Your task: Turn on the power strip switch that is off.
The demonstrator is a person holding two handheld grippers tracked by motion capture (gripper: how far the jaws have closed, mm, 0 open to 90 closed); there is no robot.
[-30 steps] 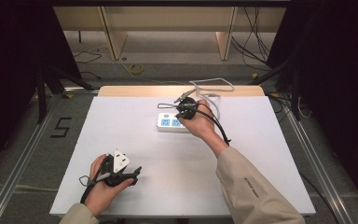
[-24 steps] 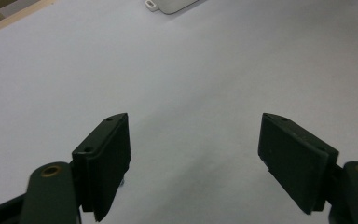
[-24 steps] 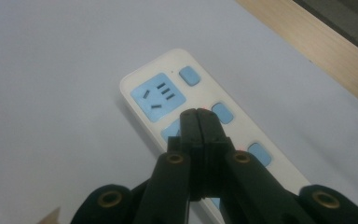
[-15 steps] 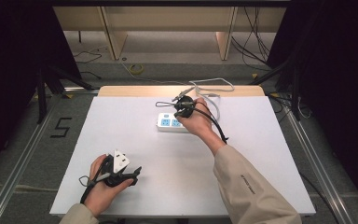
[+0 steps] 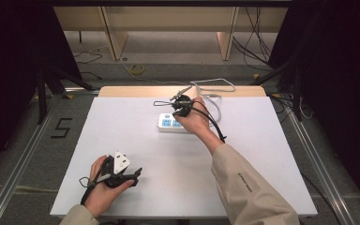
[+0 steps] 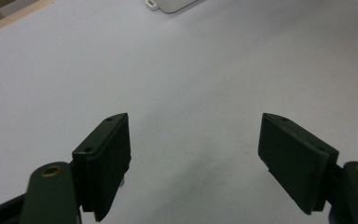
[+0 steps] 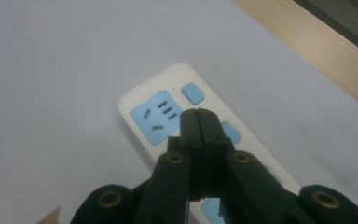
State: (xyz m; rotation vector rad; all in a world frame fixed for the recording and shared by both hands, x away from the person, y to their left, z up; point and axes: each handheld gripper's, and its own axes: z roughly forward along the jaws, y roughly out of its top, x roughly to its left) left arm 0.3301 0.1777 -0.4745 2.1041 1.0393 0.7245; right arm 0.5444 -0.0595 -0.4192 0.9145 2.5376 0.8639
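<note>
The right gripper [image 7: 198, 114] hovers over the white power strip [image 7: 156, 100] near the table's far edge, its 2 jaws pressed flat together with nothing between them, tips just above the blue socket face [image 7: 155, 116] beside the small blue switch [image 7: 192, 92]; this looks like the lining-up step before a press, and the next move calls for a short, straight push down onto that switch. The left gripper [image 6: 193, 154] rests well apart on the bare white table [image 5: 262, 154], jaws wide and empty, while the strip's white cord [image 5: 213, 89] loops clear behind.
</note>
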